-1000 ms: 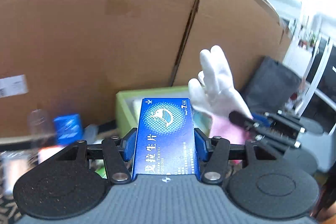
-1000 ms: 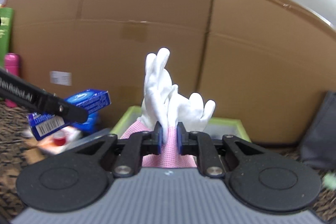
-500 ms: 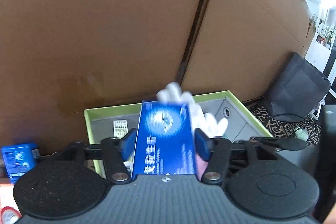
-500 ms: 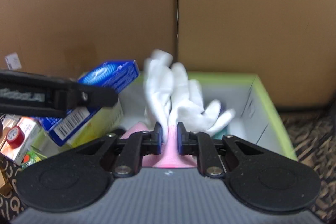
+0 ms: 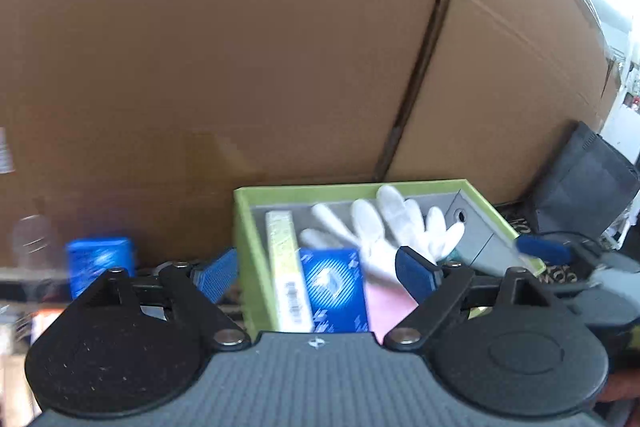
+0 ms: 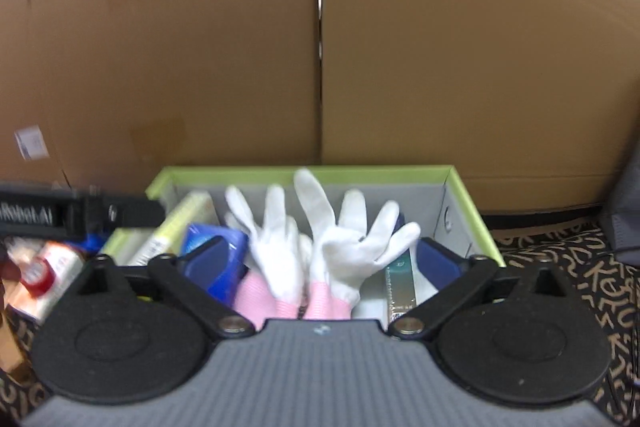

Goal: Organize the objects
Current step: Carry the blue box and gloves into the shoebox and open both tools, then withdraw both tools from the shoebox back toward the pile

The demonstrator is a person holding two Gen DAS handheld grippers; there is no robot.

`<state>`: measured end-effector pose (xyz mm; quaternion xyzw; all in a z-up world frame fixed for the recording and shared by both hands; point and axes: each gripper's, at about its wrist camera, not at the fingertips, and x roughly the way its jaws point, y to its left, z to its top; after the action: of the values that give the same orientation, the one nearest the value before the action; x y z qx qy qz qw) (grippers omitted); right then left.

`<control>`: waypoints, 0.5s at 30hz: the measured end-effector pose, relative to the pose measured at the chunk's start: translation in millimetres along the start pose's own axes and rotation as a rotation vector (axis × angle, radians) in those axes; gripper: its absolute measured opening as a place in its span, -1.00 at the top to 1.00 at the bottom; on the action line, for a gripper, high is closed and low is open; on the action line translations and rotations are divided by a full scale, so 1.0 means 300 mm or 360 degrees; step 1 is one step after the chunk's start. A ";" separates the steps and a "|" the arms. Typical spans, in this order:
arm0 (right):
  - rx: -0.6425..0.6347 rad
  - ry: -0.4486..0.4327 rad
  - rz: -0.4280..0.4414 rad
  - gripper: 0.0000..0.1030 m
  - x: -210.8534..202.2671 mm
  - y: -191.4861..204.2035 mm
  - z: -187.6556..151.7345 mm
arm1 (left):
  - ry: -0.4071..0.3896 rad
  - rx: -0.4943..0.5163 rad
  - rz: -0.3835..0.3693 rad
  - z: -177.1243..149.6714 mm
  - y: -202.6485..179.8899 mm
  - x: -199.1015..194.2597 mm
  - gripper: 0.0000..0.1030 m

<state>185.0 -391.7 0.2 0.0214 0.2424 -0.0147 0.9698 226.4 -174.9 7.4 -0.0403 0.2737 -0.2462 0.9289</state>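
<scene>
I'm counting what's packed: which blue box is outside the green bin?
The blurred blue box left of the green bin, against the cardboard. The other blue box sits inside, between a pale carton and the gloves.

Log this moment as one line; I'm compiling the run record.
left tongs: opening, blue box released | right tongs: opening, white gloves released | both items in green bin

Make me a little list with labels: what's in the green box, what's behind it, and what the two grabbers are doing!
box: light green cardboard box with grey inside
in box: white fabric gloves with pink cuffs, blue medicine carton, pale yellow-green carton, teal tube-shaped pack
behind box: big brown cardboard wall
left gripper: fingers opening, blue carton between them, not pressed
right gripper: fingers opening, gloves between them, let go
</scene>
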 end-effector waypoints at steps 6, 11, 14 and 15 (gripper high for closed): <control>0.0021 -0.0121 0.0068 -1.00 -0.119 0.090 -0.012 | 0.0015 -0.0076 0.0100 -0.109 0.070 -0.194 -0.74; -0.0057 -0.0156 0.0125 -1.00 -0.225 0.212 -0.089 | 0.0056 -0.0160 0.0172 -0.233 0.179 -0.334 -0.74; -0.0065 -0.0130 0.0204 -1.00 -0.258 0.285 -0.149 | 0.0067 -0.0228 0.0264 -0.315 0.254 -0.404 -0.75; -0.0066 -0.0124 0.0236 -1.00 -0.269 0.310 -0.173 | 0.0073 -0.0250 0.0289 -0.346 0.277 -0.423 -0.74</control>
<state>93.1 -294.9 -4.3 0.0186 0.2024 0.0613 0.9772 115.2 -34.9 -36.0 -0.0823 0.3157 -0.1398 0.9349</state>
